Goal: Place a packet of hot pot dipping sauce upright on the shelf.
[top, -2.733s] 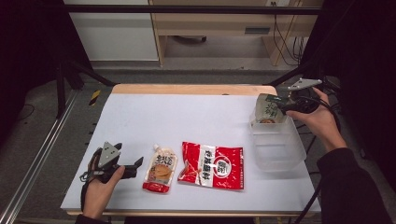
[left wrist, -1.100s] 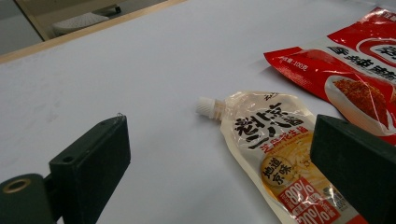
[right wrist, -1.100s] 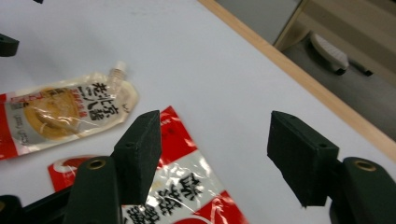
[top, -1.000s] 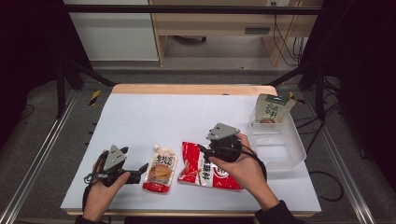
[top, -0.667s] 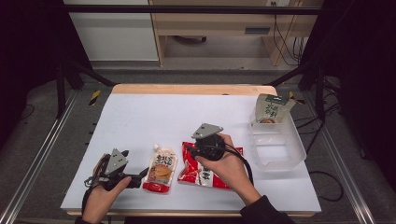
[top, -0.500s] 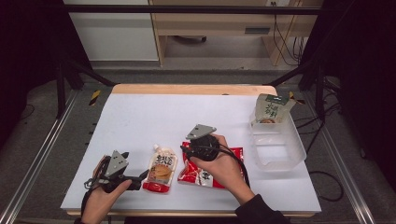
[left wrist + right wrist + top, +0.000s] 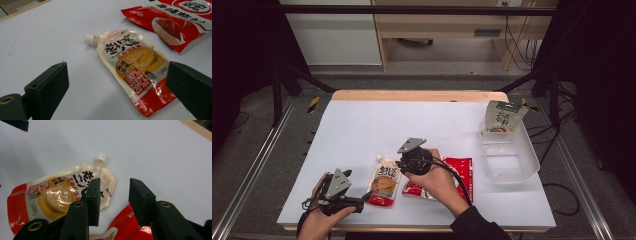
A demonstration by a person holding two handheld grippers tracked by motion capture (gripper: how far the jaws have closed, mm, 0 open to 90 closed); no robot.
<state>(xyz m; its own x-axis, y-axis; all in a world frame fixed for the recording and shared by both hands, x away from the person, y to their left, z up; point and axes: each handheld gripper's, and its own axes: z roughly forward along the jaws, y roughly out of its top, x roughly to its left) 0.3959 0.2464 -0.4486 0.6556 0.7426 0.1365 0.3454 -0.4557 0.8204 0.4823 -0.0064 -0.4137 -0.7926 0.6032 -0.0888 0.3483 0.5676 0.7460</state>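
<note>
A spouted sauce pouch [image 7: 384, 181] with a white cap lies flat on the white table [image 7: 412, 125]. To its right lies a red packet [image 7: 459, 172]. My right gripper [image 7: 399, 164] hovers over the pouch's spout end, above the red packet's left edge. In the right gripper view my right gripper [image 7: 115, 183] is open, its jaws a short way apart above the pouch [image 7: 62, 192] near the capped spout. My left gripper [image 7: 364, 196] sits at the pouch's bottom end. In the left gripper view my left gripper [image 7: 117, 75] is wide open with the pouch [image 7: 132, 67] just ahead.
A clear plastic container [image 7: 509, 157] stands at the table's right side, with a green and white pouch [image 7: 502, 117] upright at its far end. The red packet [image 7: 175, 22] lies close beside the sauce pouch. The table's wooden far edge [image 7: 412, 95] runs across the back.
My right gripper left the green pouch in the container and moved left across the red packet to the sauce pouch's spout. My left gripper edged toward the pouch's bottom.
</note>
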